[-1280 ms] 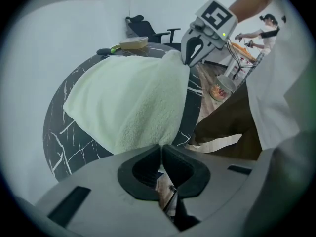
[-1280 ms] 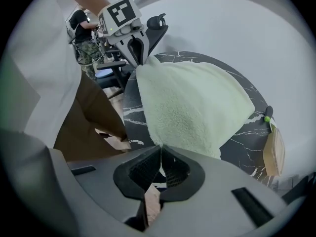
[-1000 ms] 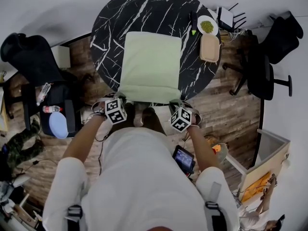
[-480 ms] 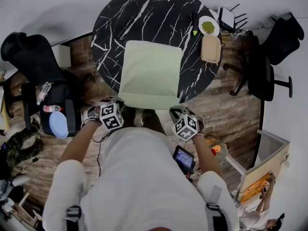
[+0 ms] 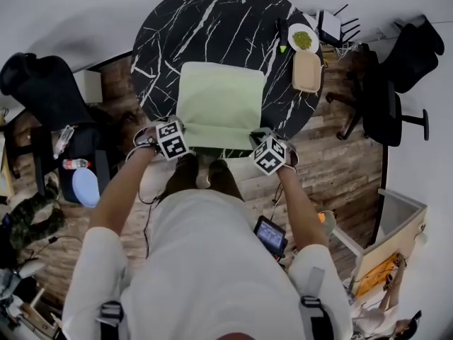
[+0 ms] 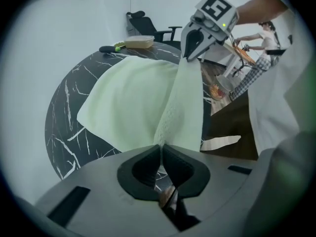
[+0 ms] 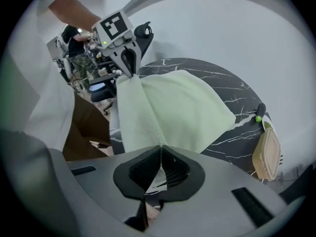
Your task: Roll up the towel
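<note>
A pale green towel (image 5: 221, 105) lies on the round black marble table (image 5: 212, 20), its near edge raised and stretched between my two grippers. My left gripper (image 5: 174, 133) is shut on the towel's near left corner. In the left gripper view the cloth (image 6: 133, 98) runs straight out of the pinched pads (image 6: 160, 148). On the near right corner my right gripper (image 5: 260, 142) is shut, the towel (image 7: 182, 107) leaving its closed jaws (image 7: 160, 151). Each gripper shows in the other's view, the right gripper (image 6: 197, 41) and the left gripper (image 7: 126, 58) both clamping the taut edge.
At the table's far right are a white plate (image 5: 303, 38) with green food, a tan tray (image 5: 307, 71) and a dark pen-like thing (image 5: 284, 35). Black office chairs stand at left (image 5: 42, 83) and right (image 5: 396, 98). A blue lid (image 5: 83, 186) lies on the floor.
Both grippers first drew back toward the person, then moved forward to the table's near edge. The towel's near edge, earlier hanging over the rim, is now lifted between them.
</note>
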The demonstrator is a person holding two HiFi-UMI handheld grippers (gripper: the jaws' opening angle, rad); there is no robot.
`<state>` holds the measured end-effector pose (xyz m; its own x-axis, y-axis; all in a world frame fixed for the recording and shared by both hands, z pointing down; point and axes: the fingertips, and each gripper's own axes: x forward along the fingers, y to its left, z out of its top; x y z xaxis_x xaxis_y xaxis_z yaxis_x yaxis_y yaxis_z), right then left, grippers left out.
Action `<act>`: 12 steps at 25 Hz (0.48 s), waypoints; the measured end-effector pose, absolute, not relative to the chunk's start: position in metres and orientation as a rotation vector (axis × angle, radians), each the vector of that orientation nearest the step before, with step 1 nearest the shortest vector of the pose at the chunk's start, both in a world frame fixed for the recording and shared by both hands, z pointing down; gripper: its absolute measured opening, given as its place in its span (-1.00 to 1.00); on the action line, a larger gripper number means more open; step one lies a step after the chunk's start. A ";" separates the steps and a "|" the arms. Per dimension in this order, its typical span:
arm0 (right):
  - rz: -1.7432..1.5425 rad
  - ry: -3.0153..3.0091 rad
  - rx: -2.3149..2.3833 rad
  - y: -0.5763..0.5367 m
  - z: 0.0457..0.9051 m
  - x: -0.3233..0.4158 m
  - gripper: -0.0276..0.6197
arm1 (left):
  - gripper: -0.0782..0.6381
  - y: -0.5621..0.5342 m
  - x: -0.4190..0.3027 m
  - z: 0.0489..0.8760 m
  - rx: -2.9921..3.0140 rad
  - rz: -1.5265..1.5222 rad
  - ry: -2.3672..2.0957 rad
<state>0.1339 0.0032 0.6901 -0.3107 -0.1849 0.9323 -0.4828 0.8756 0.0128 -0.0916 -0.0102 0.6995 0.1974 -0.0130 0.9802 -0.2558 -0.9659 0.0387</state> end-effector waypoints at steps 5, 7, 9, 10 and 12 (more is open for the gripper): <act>0.344 -1.823 0.531 -0.011 0.719 0.135 -0.91 | -0.74 -0.023 -0.090 0.719 2.254 1.867 -0.375; 0.317 -1.806 0.547 -0.014 0.725 0.136 -0.91 | -0.74 -0.025 -0.089 0.722 2.252 1.858 -0.410; 0.292 -1.807 0.559 -0.015 0.725 0.135 -0.91 | -0.74 -0.027 -0.089 0.722 2.261 1.853 -0.430; 0.275 -1.813 0.568 -0.016 0.722 0.135 -0.90 | -0.72 -0.028 -0.089 0.720 2.272 1.848 -0.442; 0.234 -1.835 0.600 -0.018 0.713 0.136 -0.84 | -0.67 -0.030 -0.089 0.712 2.306 1.821 -0.484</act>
